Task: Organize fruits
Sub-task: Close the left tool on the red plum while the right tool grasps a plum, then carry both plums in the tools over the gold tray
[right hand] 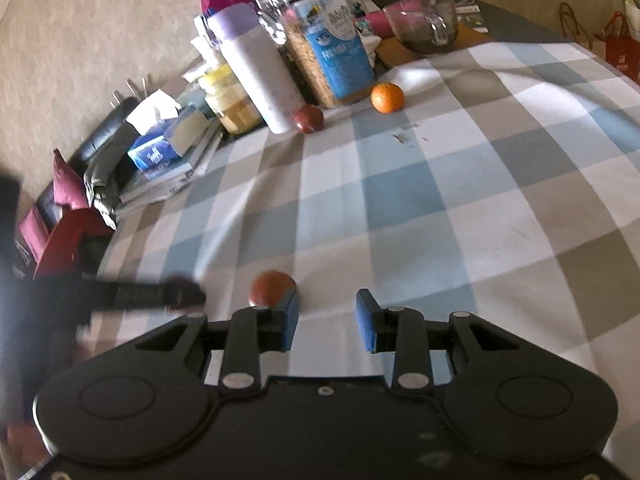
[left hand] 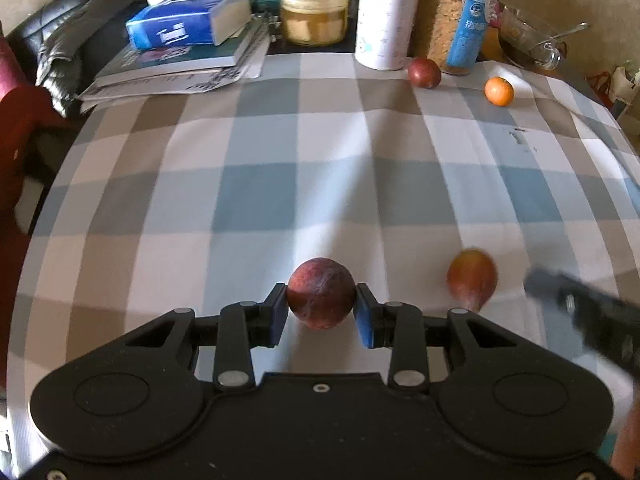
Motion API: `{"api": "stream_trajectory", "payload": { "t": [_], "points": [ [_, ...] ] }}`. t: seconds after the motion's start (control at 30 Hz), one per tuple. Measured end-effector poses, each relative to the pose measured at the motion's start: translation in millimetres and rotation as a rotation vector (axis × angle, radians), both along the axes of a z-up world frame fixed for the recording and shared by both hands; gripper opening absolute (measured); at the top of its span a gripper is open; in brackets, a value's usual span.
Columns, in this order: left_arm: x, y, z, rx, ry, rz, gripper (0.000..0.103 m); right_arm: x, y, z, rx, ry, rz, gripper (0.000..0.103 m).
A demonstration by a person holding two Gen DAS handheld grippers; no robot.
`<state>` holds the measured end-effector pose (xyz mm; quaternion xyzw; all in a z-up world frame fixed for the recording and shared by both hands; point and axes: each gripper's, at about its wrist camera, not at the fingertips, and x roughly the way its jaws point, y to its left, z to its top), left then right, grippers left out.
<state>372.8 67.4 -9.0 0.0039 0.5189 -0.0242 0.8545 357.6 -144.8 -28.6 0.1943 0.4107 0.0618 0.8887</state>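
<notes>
Red plum (left hand: 321, 298) sits clamped between the left gripper (left hand: 321, 316) pads — right gripper (right hand: 327, 320) gapes empty, 1 reddish fruit (right hand: 272, 287) just beyond its left finger.

A lived-in home, most likely a dining or living room. A table (left hand: 280, 184) spread with a blue, grey and white checked cloth fills the frame. Along its far edge, at the top, stand household goods: a tissue box (left hand: 188, 24) on stacked books (left hand: 180, 64), a yellow-lidded jar of preserves (left hand: 314, 8), a white thermos (left hand: 384, 12), a cereal container (right hand: 332, 52) and a glass bowl (right hand: 424, 24). At upper left, a dark sofa (right hand: 100, 144) with magenta cushions (right hand: 68, 184) stands against a beige wall (right hand: 100, 20).
</notes>
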Motion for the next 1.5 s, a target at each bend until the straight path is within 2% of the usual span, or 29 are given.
{"api": "stream_trajectory", "payload": {
  "t": [0.2,0.37,0.53,0.73,0.9,1.23,1.5],
  "points": [
    [-25.7,10.5,-0.1,-0.021,-0.009,0.016,0.045,6.9,16.5,0.2,0.019,-0.041,-0.013,0.035],
    [-42.5,8.5,-1.3,0.033,-0.044,0.034,0.045,21.3,30.5,-7.4,-0.002,-0.022,-0.012,0.035],
    [-54.0,8.0,-10.6,0.018,-0.025,0.068,0.045,25.4,44.3,-14.3,-0.022,-0.034,0.003,0.036],
    [-66.5,2.1,-12.9,0.045,-0.046,0.087,0.045,30.8,63.2,-22.3,-0.037,-0.009,0.055,0.038],
    [-70.0,6.0,-10.7,0.018,-0.041,0.104,0.045,22.3,85.0,-23.8,-0.189,-0.066,0.093,0.036],
    [-80.9,10.6,-2.3,-0.023,-0.037,0.142,0.045,22.0,81.3,-21.9,-0.21,-0.046,0.075,0.035],
    [-101.4,-1.2,12.5,-0.034,-0.056,0.119,0.045,10.1,47.5,-13.9,-0.161,0.022,-0.033,0.035]
  ]
}}
